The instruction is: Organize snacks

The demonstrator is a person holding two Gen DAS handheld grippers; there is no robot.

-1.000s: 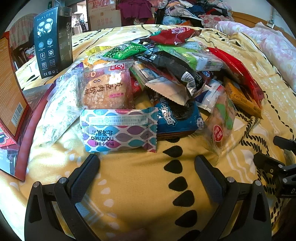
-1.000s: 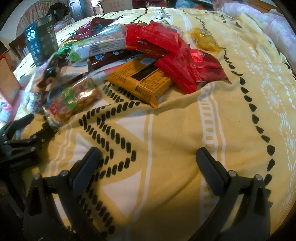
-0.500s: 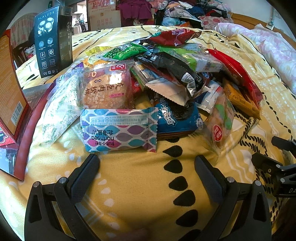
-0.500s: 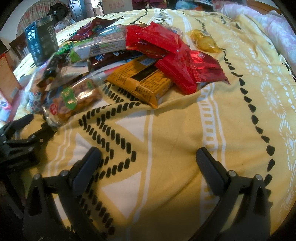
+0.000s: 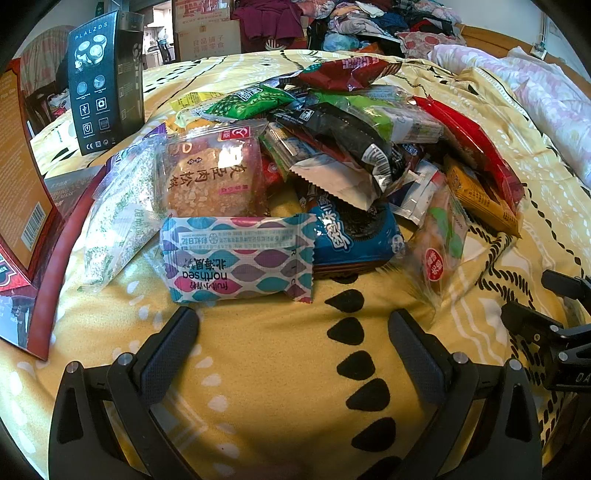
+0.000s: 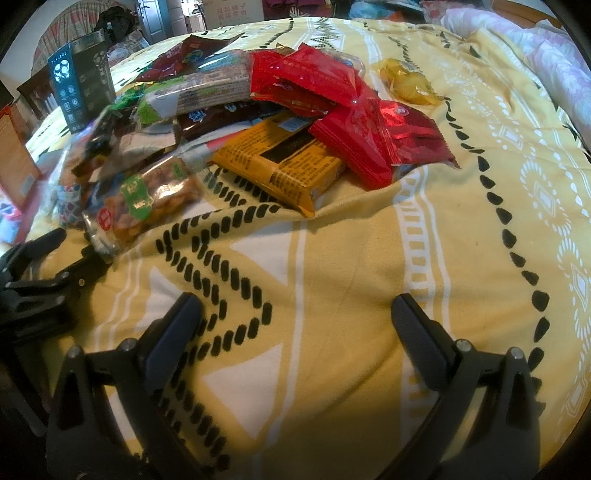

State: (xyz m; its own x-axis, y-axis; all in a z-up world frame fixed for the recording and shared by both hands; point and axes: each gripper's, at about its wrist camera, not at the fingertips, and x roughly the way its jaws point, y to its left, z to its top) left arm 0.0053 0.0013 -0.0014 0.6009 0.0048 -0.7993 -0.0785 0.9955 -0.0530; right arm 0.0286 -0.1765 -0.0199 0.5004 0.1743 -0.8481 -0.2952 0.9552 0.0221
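While the snack pile lies unmoved, both claws — left claw, right claw — stay spread wide, empty.

A yellow bedspread with black and white patterns covers the bed. A tall black shaver box stands upright at its far left, near an orange carton. Behind, heaped clothes and a cardboard box; a pink floral quilt lies right.

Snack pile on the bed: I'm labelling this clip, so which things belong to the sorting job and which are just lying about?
Job:
northsea pack
blue cookie pack
orange bar
red packs
nut bag
left gripper
right gripper

Lying about:
black shaver box
bedspread
clothes heap
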